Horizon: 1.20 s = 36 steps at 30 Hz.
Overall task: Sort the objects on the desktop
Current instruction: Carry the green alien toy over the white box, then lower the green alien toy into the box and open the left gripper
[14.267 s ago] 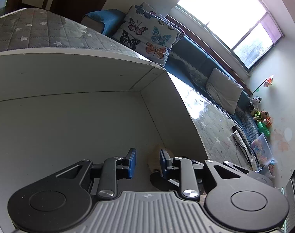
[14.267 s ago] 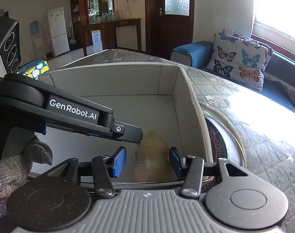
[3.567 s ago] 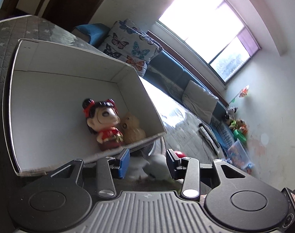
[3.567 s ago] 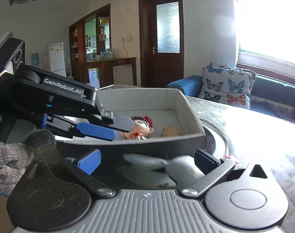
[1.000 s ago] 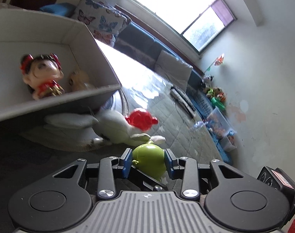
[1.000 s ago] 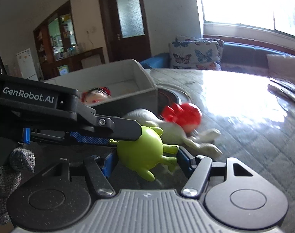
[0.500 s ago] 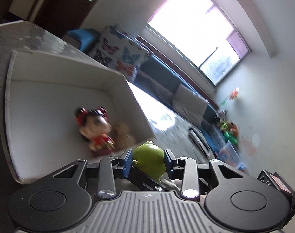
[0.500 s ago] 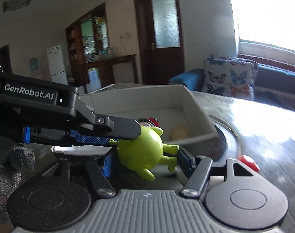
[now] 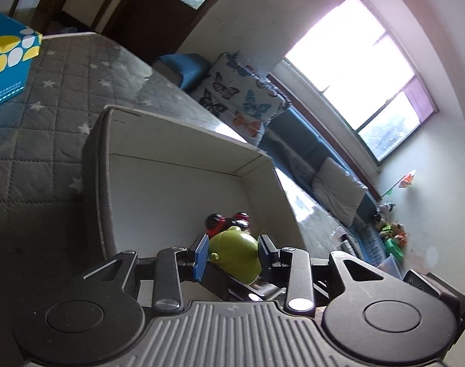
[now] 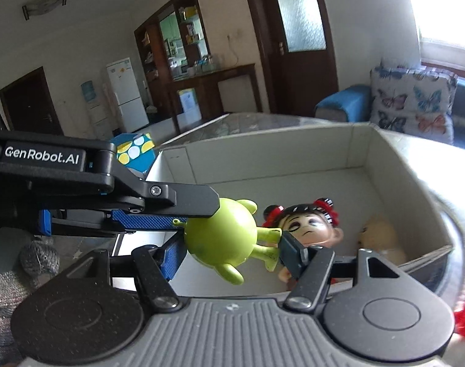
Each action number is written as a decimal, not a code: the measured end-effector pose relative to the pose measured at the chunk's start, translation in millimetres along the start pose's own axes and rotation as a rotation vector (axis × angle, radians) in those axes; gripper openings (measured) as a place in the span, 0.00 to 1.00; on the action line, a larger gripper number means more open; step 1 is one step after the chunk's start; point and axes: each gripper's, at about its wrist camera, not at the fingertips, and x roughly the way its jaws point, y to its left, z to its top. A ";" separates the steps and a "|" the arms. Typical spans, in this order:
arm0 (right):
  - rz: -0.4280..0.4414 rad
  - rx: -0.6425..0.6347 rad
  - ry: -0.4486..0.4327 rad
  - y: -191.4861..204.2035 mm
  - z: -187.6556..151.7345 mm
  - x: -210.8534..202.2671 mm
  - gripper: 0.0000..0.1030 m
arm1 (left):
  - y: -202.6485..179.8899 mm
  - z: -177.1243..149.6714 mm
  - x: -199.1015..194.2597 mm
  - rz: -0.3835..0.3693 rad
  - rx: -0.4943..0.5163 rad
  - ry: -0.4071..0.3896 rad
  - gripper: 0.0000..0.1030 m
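Green toy (image 9: pixel 235 253) clamped in left gripper (image 9: pixel 232 252) jaws, held above white box (image 9: pixel 177 140)

Toy figure (image 10: pixel 220 238): lime green overall, limbs included. Doll (image 10: pixel 309 223): black hair, red hair ornaments, pale face. Plush toy (image 10: pixel 379 238): tan. Box (image 9: pixel 171 150): off-white inner walls and floor, grey outer face. Table (image 9: pixel 49 116) cover: grey quilted squares with white stars. Carton (image 9: pixel 6 58): teal with yellow and white oval spots. Cushion (image 9: pixel 241 98): white ground with butterflies in orange, blue and dark tones. Left gripper (image 9: pixel 232 252): black body, blue finger pads (image 9: pixel 201 257). Right gripper (image 10: pixel 229 253): black body, blue textured pads (image 10: pixel 171 257).
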 end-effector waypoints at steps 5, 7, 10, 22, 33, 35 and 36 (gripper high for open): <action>0.022 0.020 0.043 -7.7 -0.5 12.6 0.65 | 0.2 0.2 8.8 0.039 0.008 0.023 0.36; 0.023 0.022 0.054 -8.7 1.0 15.7 0.65 | -3.8 0.7 11.3 0.056 0.021 0.030 0.36; 0.031 0.027 0.058 -10.3 0.6 17.4 0.65 | -8.8 1.7 11.3 0.068 0.045 0.022 0.37; 0.022 -0.018 0.125 -7.0 6.2 31.7 0.64 | -9.6 2.4 19.7 0.121 0.063 0.043 0.36; -0.021 -0.118 0.192 5.6 4.7 31.3 0.63 | -12.5 -1.0 28.9 0.126 0.091 0.077 0.36; -0.031 -0.132 0.207 9.0 1.8 31.2 0.63 | -12.3 -1.0 30.9 0.128 0.093 0.085 0.36; -0.033 -0.136 0.214 9.7 1.3 31.9 0.63 | -12.2 -0.6 32.5 0.134 0.096 0.091 0.36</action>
